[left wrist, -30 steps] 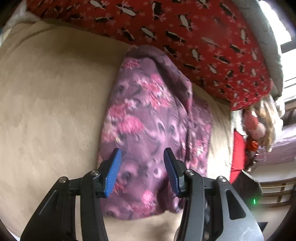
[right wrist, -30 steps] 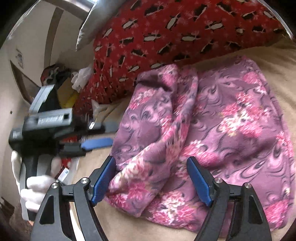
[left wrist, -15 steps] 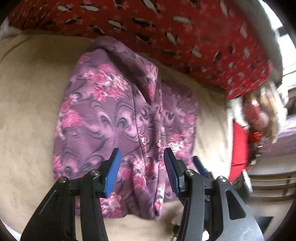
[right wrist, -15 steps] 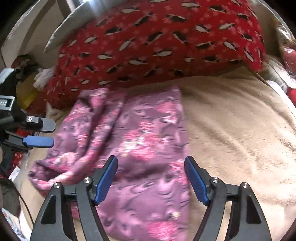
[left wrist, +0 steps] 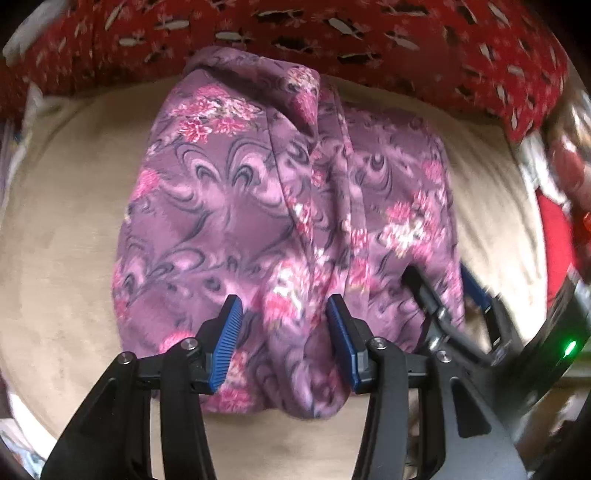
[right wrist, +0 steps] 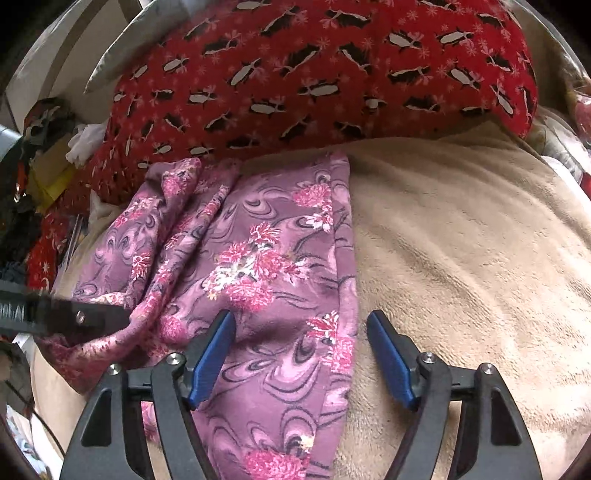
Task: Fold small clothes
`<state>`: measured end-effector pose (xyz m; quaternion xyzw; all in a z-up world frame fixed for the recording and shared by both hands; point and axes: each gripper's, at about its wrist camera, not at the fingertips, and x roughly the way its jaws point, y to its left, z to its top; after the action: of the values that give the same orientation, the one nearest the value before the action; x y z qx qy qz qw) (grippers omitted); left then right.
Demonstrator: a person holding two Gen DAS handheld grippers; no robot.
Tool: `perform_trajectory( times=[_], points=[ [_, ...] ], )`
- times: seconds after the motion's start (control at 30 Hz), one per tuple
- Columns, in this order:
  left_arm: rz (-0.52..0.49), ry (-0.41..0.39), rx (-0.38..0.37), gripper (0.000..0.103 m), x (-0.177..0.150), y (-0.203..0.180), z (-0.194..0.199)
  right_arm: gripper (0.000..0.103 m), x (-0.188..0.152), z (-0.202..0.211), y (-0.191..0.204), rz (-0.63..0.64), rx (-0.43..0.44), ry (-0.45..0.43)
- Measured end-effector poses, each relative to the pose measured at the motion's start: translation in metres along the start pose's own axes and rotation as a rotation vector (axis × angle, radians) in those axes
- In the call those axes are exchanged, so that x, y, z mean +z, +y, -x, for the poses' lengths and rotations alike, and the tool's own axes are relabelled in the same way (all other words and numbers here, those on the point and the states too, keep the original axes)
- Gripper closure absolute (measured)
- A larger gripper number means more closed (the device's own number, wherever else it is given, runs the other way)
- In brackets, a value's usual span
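Note:
A purple garment with pink flowers (left wrist: pixel 258 206) lies rumpled on a beige blanket (left wrist: pixel 62 236). It also shows in the right wrist view (right wrist: pixel 258 266). My left gripper (left wrist: pixel 283 325) is open, its blue pads low over the garment's near edge, on either side of a central fold. My right gripper (right wrist: pixel 300 343) is open over the garment's right edge, one pad above the cloth and one above the blanket (right wrist: pixel 461 258). The right gripper shows at the garment's right side in the left wrist view (left wrist: pixel 443 295). The left gripper's finger shows at the left in the right wrist view (right wrist: pixel 66 317).
A red pillow with black and white penguins (right wrist: pixel 314 74) lies behind the garment, touching its far edge; it also shows in the left wrist view (left wrist: pixel 332 33). Clutter (right wrist: pixel 48 155) sits past the bed's left side. Red and white items (left wrist: pixel 554 177) lie at the right.
Both grippers have swung round to the garment's near edge and come lower and closer to it. The right gripper moved from the bunched left part to the right edge. Both stayed open.

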<state>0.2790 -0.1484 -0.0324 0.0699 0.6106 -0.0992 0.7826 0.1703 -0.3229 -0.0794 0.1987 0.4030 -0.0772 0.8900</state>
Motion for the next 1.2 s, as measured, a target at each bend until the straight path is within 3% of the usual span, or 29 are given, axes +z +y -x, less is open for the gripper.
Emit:
perform_trajectory(
  times=[0.17, 0.23, 0.27, 0.37, 0.6, 0.7, 0.97, 1.2],
  points=[
    [-0.080, -0.013, 0.128, 0.055, -0.006, -0.012, -0.016, 0.027, 0.000, -0.003, 0.002, 0.014, -0.007, 0.000],
    [-0.050, -0.026, 0.130, 0.071, -0.004, -0.004, -0.018, 0.027, 0.000, -0.003, 0.002, 0.015, -0.006, 0.001],
    [-0.046, -0.044, 0.130, 0.086, -0.003, -0.001, -0.016, 0.027, 0.000, -0.003, 0.002, 0.017, -0.006, 0.002],
    [-0.005, -0.070, 0.048, 0.094, 0.001, 0.014, -0.008, 0.027, 0.000, -0.003, 0.001, 0.017, -0.001, 0.003],
    [0.081, -0.166, -0.157, 0.096, 0.007, 0.033, 0.027, 0.029, -0.002, 0.004, -0.005, -0.016, 0.017, -0.003],
    [0.072, -0.197, -0.171, 0.096, 0.011, 0.015, 0.042, 0.029, -0.002, 0.010, -0.010, -0.027, 0.017, -0.011],
    [0.127, -0.104, -0.278, 0.096, 0.012, -0.003, 0.030, 0.029, -0.003, 0.018, -0.031, -0.052, 0.004, -0.013],
    [0.159, -0.036, -0.440, 0.096, 0.012, -0.026, 0.031, 0.029, -0.006, 0.023, -0.045, -0.062, 0.004, -0.015]
  ],
)
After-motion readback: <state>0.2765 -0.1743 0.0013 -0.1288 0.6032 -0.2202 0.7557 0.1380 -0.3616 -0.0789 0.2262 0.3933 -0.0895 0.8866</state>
